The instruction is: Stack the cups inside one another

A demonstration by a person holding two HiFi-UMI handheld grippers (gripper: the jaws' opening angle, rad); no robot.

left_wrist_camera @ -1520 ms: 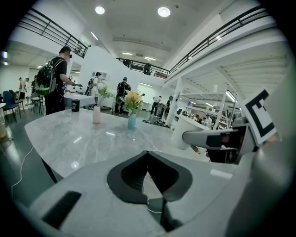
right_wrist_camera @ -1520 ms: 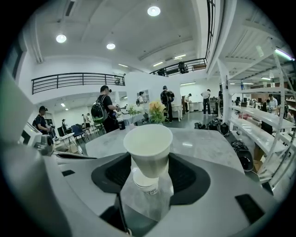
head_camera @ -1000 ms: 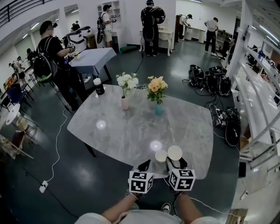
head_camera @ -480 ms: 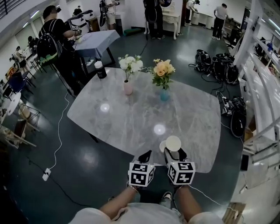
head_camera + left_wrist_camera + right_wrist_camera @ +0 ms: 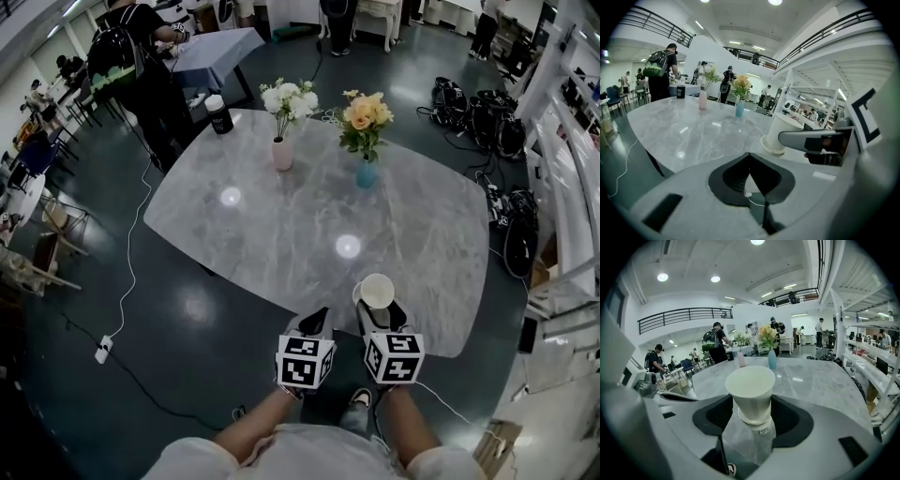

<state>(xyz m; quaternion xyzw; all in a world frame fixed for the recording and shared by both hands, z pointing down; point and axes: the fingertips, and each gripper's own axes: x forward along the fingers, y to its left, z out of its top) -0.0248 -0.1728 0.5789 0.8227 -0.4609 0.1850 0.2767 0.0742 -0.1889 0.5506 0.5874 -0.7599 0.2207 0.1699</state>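
1. The wide-mouthed white paper cup (image 5: 377,291) is held upright, mouth up, near the front edge of the grey marble-patterned bench (image 5: 281,225). It is lined up straight over a second white paper cup (image 5: 758,423). This suits nesting, since the tapered base goes into an open mouth.
2. From the head view only one cup mouth shows, so the lower cup is hidden under the upper one. In both gripper views a rim-like ring shows just below the held cup's base. I judge the base to be entering the lower cup, but I cannot tell how deep it sits.
3. The two flower vases (image 5: 366,169) stand well apart on the far side of the bench, out of the way of the work.
4. The right tongs (image 5: 380,311) pinch the upper cup by its sides, below the rim. A dark pad lies against each flank, and the tongs are spread only as wide as the cup's body. Gripping low leaves the mouth free.
5. The left tongs (image 5: 314,323) are pressed together at the tips with nothing between them. They hover just beside the cups on the left and touch neither. They seem free to steady the lower cup if the press-down needs it.
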